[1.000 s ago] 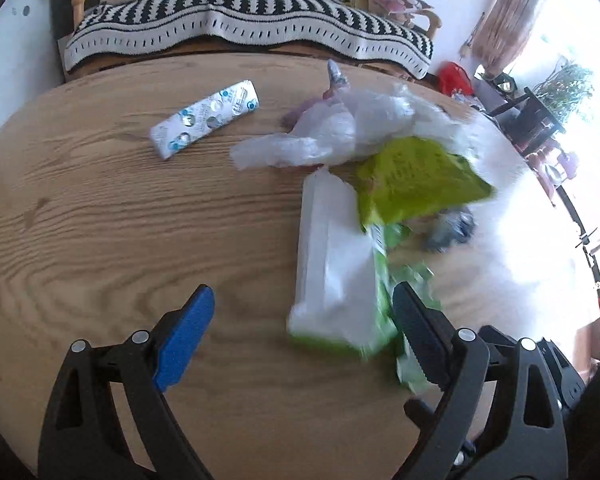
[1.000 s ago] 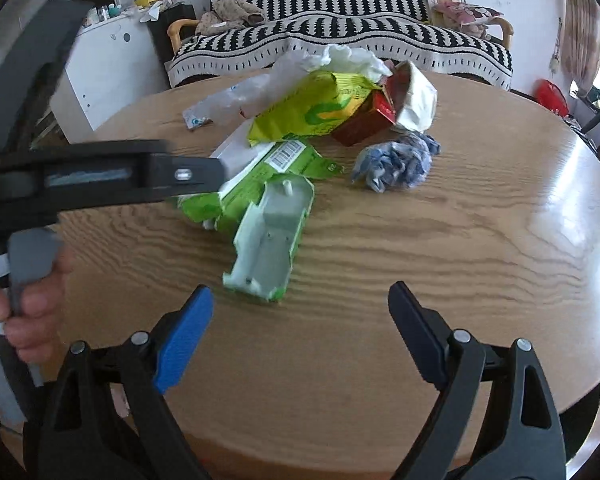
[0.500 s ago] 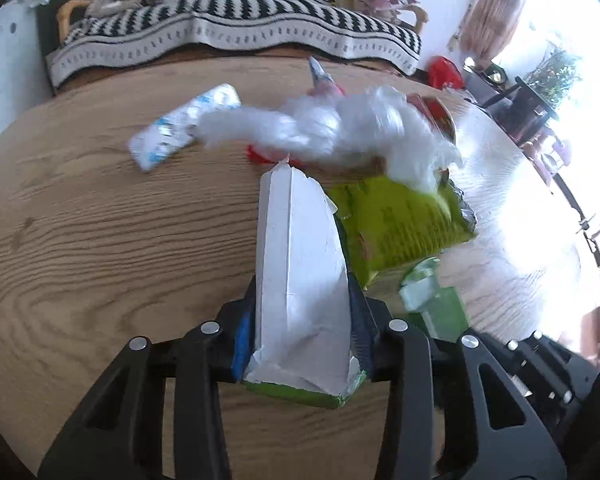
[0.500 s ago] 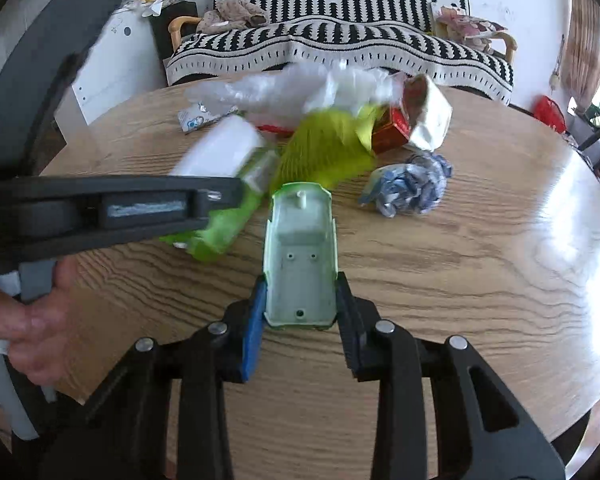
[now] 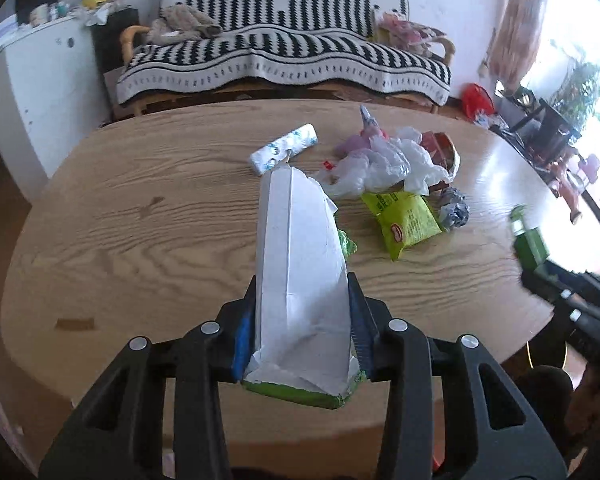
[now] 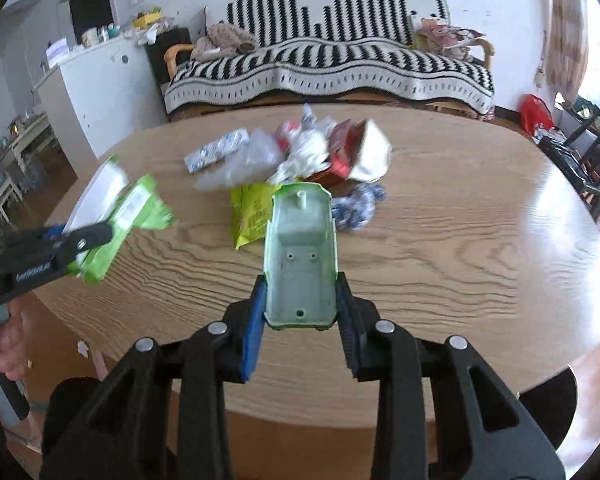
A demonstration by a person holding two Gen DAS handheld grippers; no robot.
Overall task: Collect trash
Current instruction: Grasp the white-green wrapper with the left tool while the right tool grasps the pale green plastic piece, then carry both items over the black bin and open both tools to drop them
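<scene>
My left gripper (image 5: 300, 344) is shut on a white and green wipes packet (image 5: 300, 272), held up above the wooden table (image 5: 140, 216). In the right wrist view my right gripper (image 6: 300, 320) is shut on a pale green plastic shell (image 6: 300, 256), also lifted off the table. Further back lies a trash pile: a blister pack (image 5: 284, 148), a white plastic bag (image 5: 380, 164), a yellow-green snack bag (image 5: 408, 220), a crumpled blue-white wad (image 5: 454, 208) and a red carton (image 6: 348, 148).
A sofa with a black-and-white striped blanket (image 5: 284, 60) stands behind the table. A white cabinet (image 5: 48, 92) is at the left, dark chairs (image 6: 588, 160) at the right. A hand (image 6: 4, 344) holds the left gripper's handle near the table's front edge.
Both grippers were open above the table a second ago. Each closed on its item, the left on the wipes packet, the right on the green shell, and both lifted up and back.
</scene>
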